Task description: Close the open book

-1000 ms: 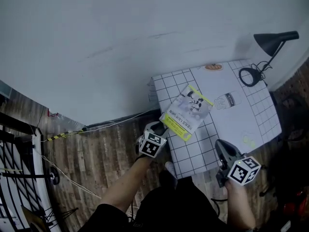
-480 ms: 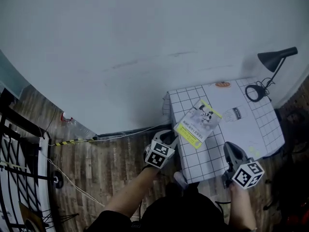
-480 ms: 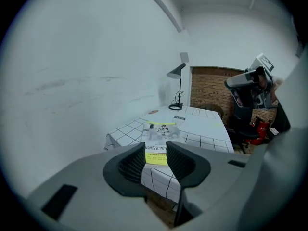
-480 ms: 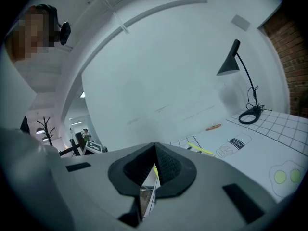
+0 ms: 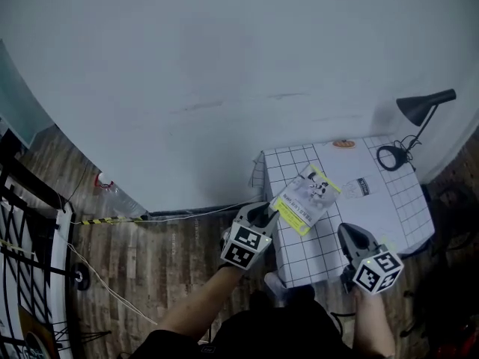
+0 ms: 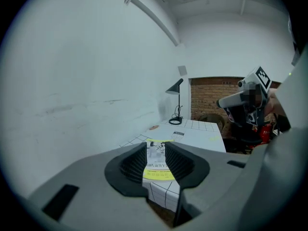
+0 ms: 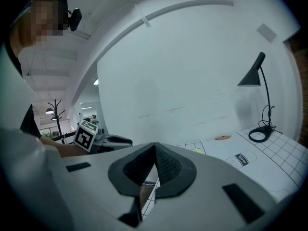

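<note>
The book (image 5: 307, 197) lies shut on the white gridded table (image 5: 389, 200), its cartoon cover and yellow band facing up. My left gripper (image 5: 263, 214) hovers off the table's left edge, just short of the book's near corner. Its jaws are closing, with a gap still between them and nothing in it; the left gripper view shows the book (image 6: 159, 160) through that gap, beyond the left gripper (image 6: 155, 150). My right gripper (image 5: 346, 234) hangs over the table's front edge, right of the book, its right gripper (image 7: 154, 150) tips meeting on nothing.
A black desk lamp (image 5: 419, 107) with a coiled cord stands at the table's far right corner, against the white wall. Printed pictures mark the table top. Wood floor, a cable and a dark rack (image 5: 22, 223) lie to the left.
Both grippers have lifted away from the table and the view has pulled back. The left gripper has drawn off the book's corner. The book has stayed shut where it lay.
</note>
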Demonstrator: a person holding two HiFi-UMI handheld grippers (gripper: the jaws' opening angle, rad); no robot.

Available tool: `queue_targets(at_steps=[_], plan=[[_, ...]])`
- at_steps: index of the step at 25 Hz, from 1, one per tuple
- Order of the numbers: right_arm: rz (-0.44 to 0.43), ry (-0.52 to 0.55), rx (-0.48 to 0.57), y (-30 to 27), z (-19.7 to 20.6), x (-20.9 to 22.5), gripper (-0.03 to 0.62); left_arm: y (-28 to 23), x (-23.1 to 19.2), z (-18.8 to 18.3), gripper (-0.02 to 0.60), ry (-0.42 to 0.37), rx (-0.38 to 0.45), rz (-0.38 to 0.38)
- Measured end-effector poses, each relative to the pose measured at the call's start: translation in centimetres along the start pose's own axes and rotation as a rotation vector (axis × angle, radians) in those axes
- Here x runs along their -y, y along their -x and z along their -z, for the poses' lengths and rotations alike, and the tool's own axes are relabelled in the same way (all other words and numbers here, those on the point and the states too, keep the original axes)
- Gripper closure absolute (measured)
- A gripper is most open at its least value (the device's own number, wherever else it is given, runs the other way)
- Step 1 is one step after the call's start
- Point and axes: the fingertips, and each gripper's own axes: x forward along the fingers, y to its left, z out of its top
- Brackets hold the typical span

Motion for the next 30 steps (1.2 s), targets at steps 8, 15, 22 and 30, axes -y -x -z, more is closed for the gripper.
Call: queue_targets(at_steps=[8, 15, 22, 30], plan=[[-0.039, -0.032, 0.055, 2.6, -2.8, 4.2, 0.599, -0.7, 3.3, -3.8, 0.459, 0.044, 0.027, -0.034], [-0.077, -0.016, 0.110, 6.4, -5.6, 9.0, 0.599, -2.2, 6.8, -7.6, 0.459, 0.096, 0.070, -0.118], [-0.167, 0.014, 0.118, 9.2, -6.7, 11.9, 0.599, -1.4, 8.9, -9.8, 0.459, 0.124, 0.105, -0.222], [-0.098, 0.066, 0.218, 11.1, -9.4, 13.2, 0.599, -1.6, 10.2, -11.8, 0.459, 0.114, 0.145, -0.199]])
